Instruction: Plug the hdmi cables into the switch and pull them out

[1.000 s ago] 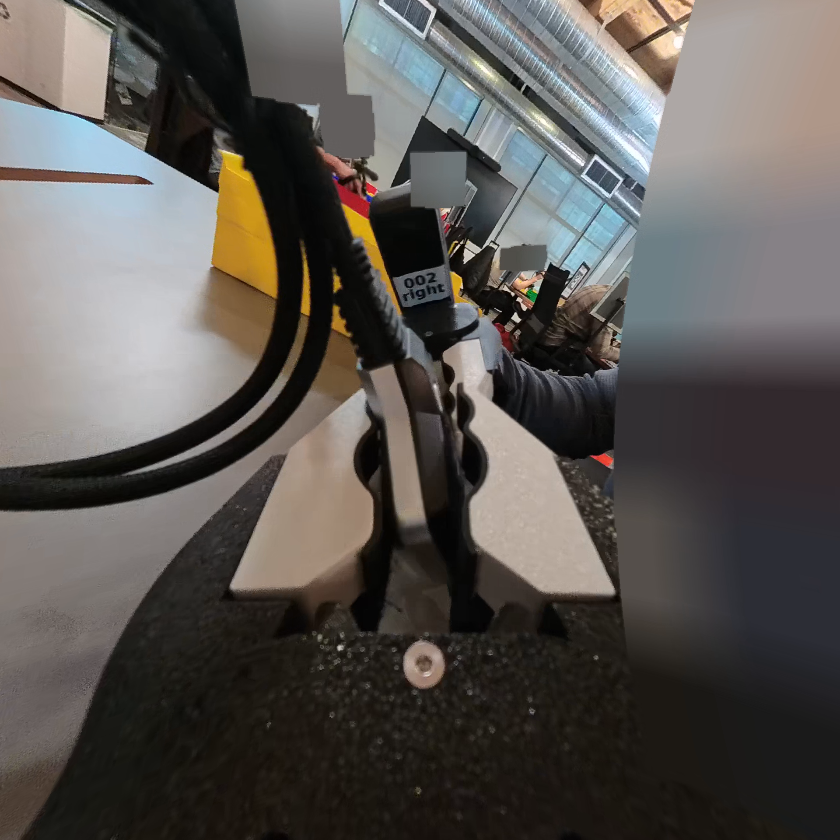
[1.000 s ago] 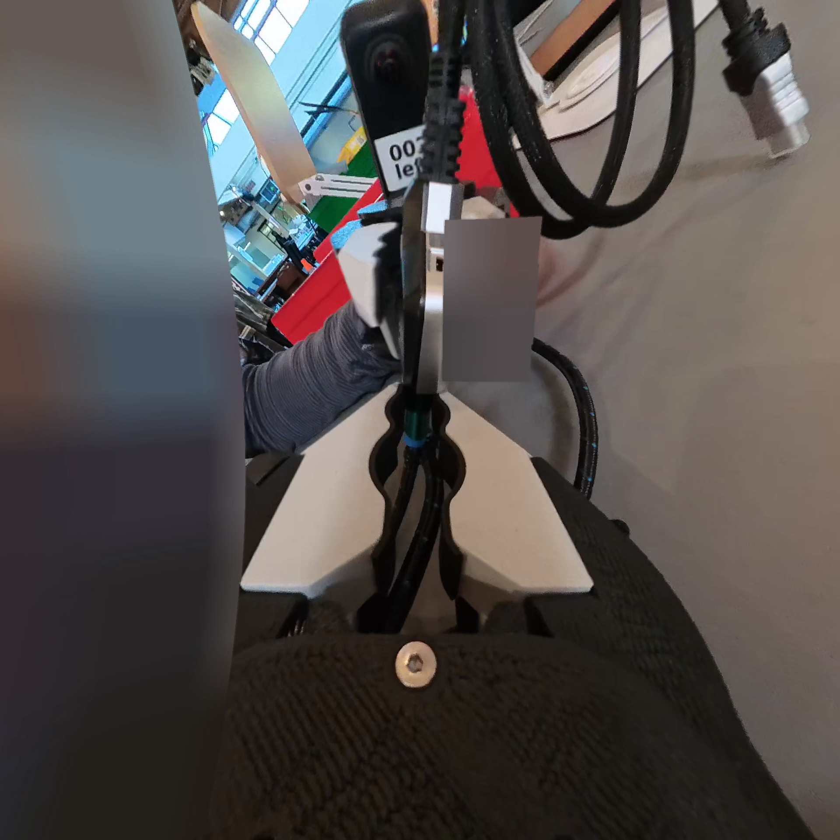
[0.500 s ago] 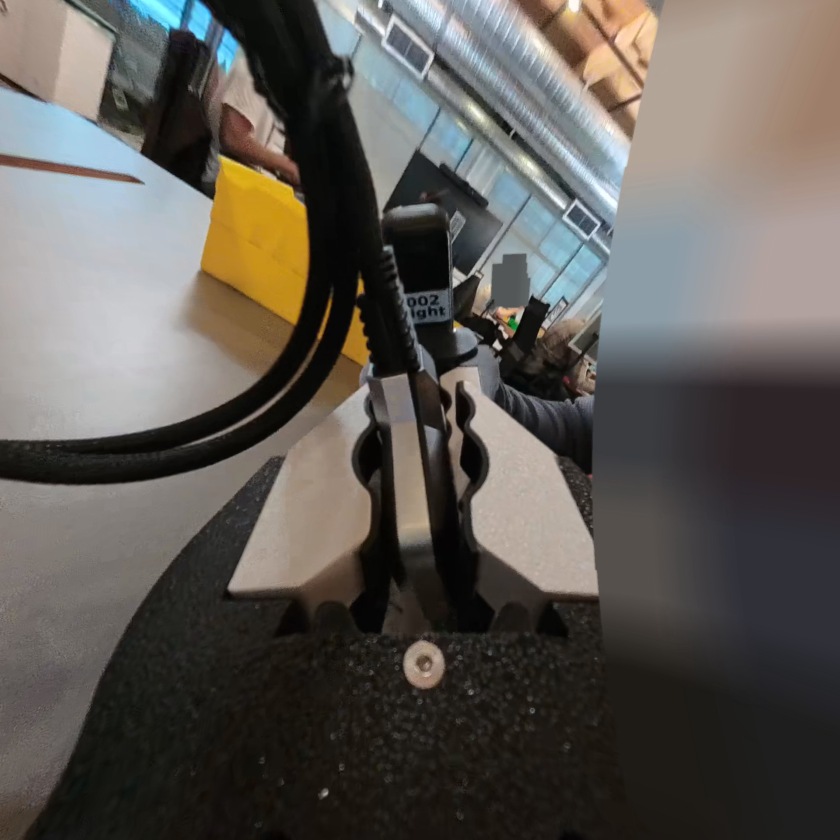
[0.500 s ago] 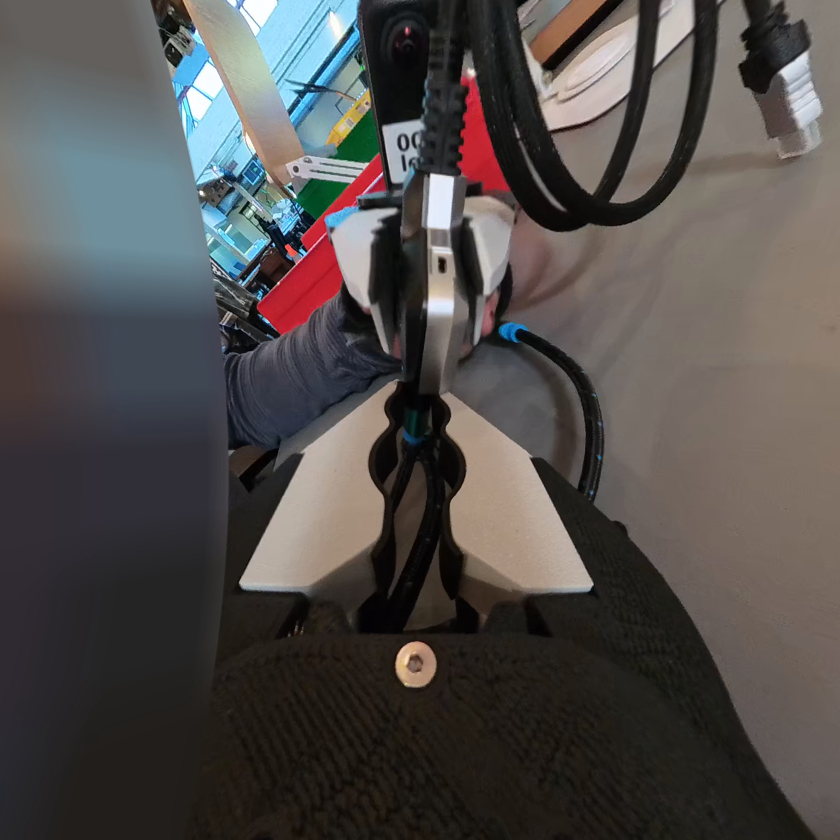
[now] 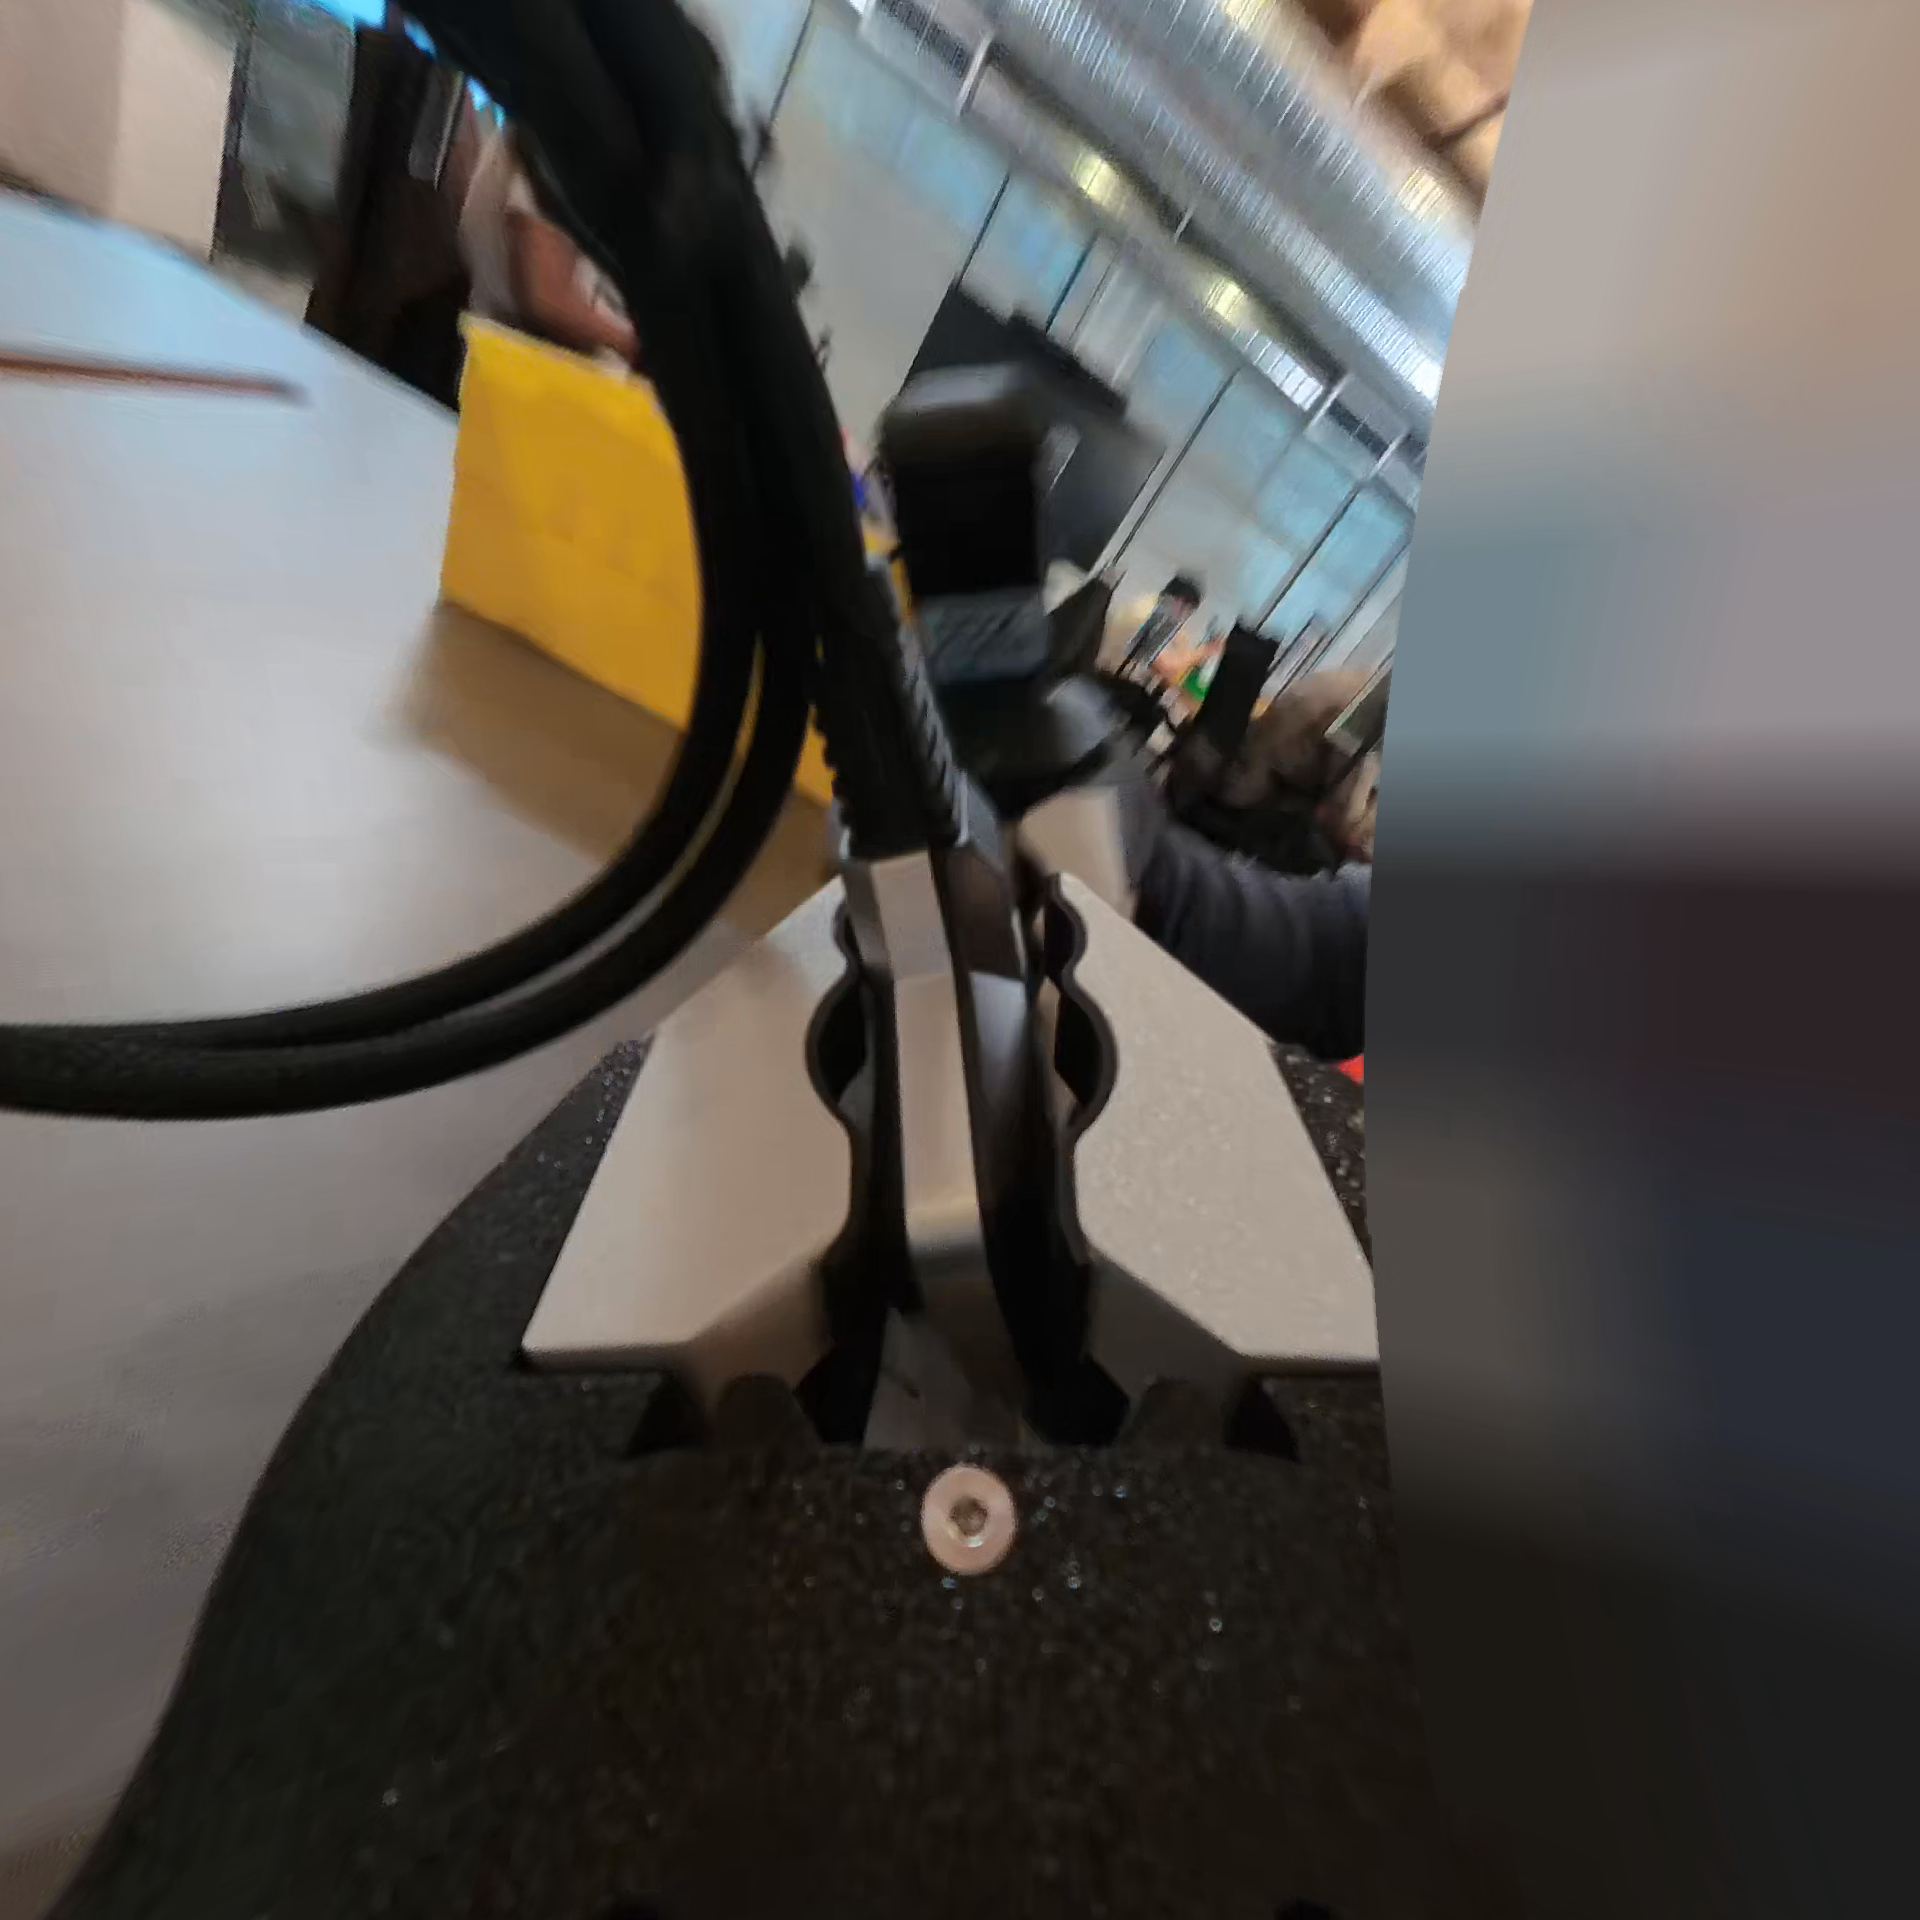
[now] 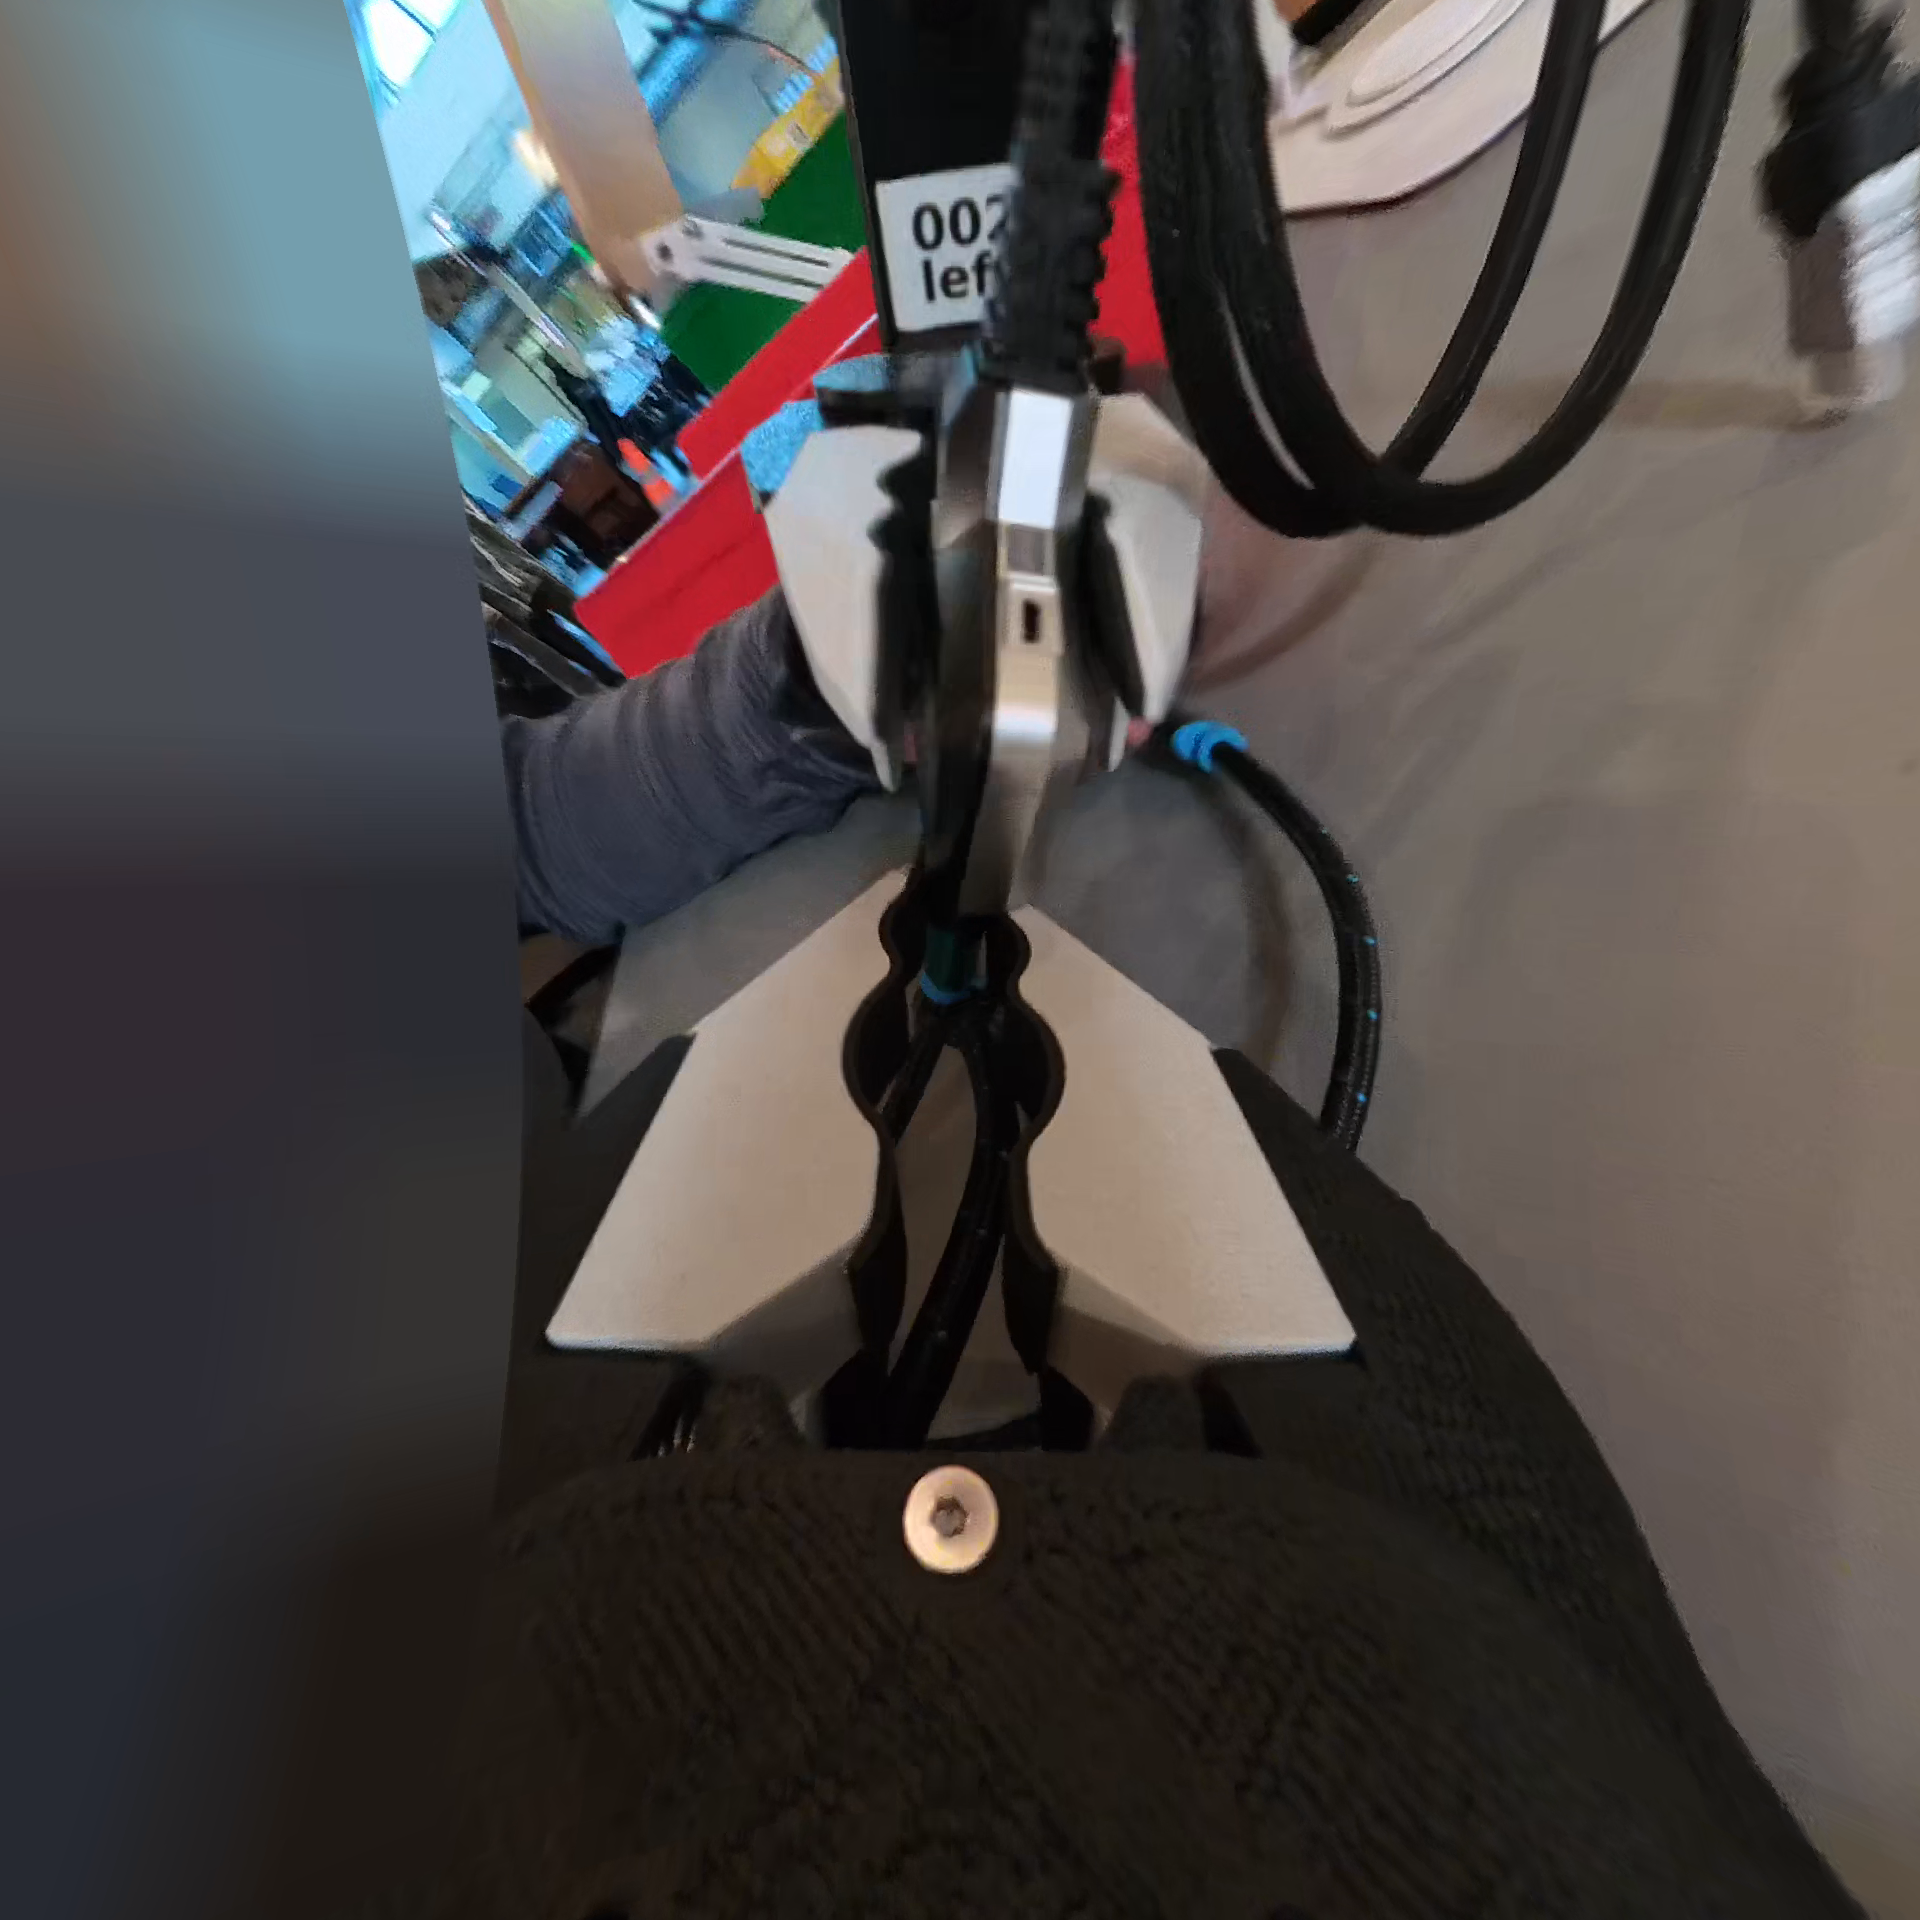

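In the left wrist view my left gripper [image 5: 940, 904] is shut on the grey metal switch [image 5: 935, 1091], which I see edge-on. A black braided HDMI cable [image 5: 727, 675] is plugged into its far end by a black plug [image 5: 904, 748]. In the right wrist view my right gripper [image 6: 956, 935] is shut on a blue-banded plug [image 6: 951, 966] at the switch's [image 6: 1023, 582] near end. The left gripper's fingers [image 6: 831, 561] clamp the switch beyond. A loose silver HDMI plug [image 6: 1860, 239] lies blurred at top right.
The grey table [image 5: 208, 623] lies under both grippers. A yellow box [image 5: 561, 540] stands at its far side. A red bin [image 6: 727, 520] and a white mat [image 6: 1403, 104] lie beyond. A blue-flecked cable [image 6: 1340, 935] curves on the right. A person's sleeve [image 6: 675, 769] is behind. The left gripper's tips are roughly 5 centimeters from the right gripper's.
Both grippers keep their hold. The switch has turned so that its side with a small port faces the right wrist view. The black cable loops have swung toward the middle; the views are motion-blurred.
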`<state>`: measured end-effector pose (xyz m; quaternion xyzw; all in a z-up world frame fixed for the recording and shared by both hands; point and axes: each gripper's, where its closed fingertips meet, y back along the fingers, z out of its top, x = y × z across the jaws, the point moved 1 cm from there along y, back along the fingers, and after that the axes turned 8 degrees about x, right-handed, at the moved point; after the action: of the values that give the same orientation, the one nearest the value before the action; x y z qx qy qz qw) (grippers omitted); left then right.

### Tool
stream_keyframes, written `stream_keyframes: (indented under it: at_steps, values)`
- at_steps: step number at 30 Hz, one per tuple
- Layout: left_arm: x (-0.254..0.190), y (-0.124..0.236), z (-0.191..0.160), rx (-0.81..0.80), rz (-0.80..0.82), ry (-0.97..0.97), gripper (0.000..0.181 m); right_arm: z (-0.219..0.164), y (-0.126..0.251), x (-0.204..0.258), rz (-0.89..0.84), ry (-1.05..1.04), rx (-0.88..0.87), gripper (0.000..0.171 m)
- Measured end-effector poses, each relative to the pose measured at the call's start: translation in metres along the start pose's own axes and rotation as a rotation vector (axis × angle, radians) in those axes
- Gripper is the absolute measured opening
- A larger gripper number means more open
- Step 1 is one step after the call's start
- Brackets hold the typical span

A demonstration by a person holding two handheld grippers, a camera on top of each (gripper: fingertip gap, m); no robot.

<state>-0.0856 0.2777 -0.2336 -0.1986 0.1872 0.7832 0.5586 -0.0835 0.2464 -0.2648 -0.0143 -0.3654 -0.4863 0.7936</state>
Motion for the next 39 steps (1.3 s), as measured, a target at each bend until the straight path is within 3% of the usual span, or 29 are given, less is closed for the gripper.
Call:
stream_keyframes:
  at_steps: [3,6,10,13,15,20,23,25,28,30,32,36,39]
  values:
    - [0.007,-0.002,-0.009,0.128,0.133,-0.017,0.049,0.008,0.017,0.000,-0.180,0.175,0.058,0.009]
    - [0.018,0.012,-0.015,0.265,0.416,-0.160,0.054,0.015,0.034,-0.002,-0.388,0.331,0.120,0.010]
    - [0.014,0.035,-0.007,0.365,0.760,-0.555,0.045,0.023,0.046,-0.001,-0.561,0.471,0.173,0.010]
    - [-0.015,0.036,0.014,0.327,0.922,-0.935,0.016,0.027,0.060,-0.008,-0.793,0.626,0.284,0.009]
    - [-0.025,0.037,0.018,0.355,1.028,-1.103,0.011,0.030,0.073,-0.014,-0.961,0.721,0.361,0.009]
    - [-0.064,0.005,0.002,0.242,0.967,-1.358,0.008,0.028,0.081,-0.030,-1.175,0.870,0.474,0.010]
    - [-0.044,-0.005,-0.007,0.332,1.030,-1.336,0.066,0.024,0.072,-0.037,-1.258,1.015,0.519,0.010]
    - [-0.017,-0.007,-0.016,0.482,1.075,-1.248,0.089,0.021,0.063,-0.041,-1.301,1.125,0.524,0.011]
    - [0.010,-0.008,-0.025,0.640,1.118,-1.224,0.082,0.018,0.053,-0.045,-1.352,1.279,0.518,0.010]
    - [0.015,-0.013,-0.026,0.653,1.124,-1.277,0.055,0.014,0.050,-0.051,-1.361,1.328,0.525,0.010]
    - [0.022,-0.012,-0.027,0.686,1.155,-1.324,0.042,0.009,0.050,-0.057,-1.359,1.357,0.527,0.010]
    - [0.043,-0.007,-0.045,0.812,1.174,-1.336,0.047,0.002,0.050,-0.062,-1.334,1.439,0.488,0.011]
    - [0.047,-0.008,-0.047,0.804,1.175,-1.393,0.032,0.000,0.043,-0.056,-1.292,1.527,0.455,0.010]
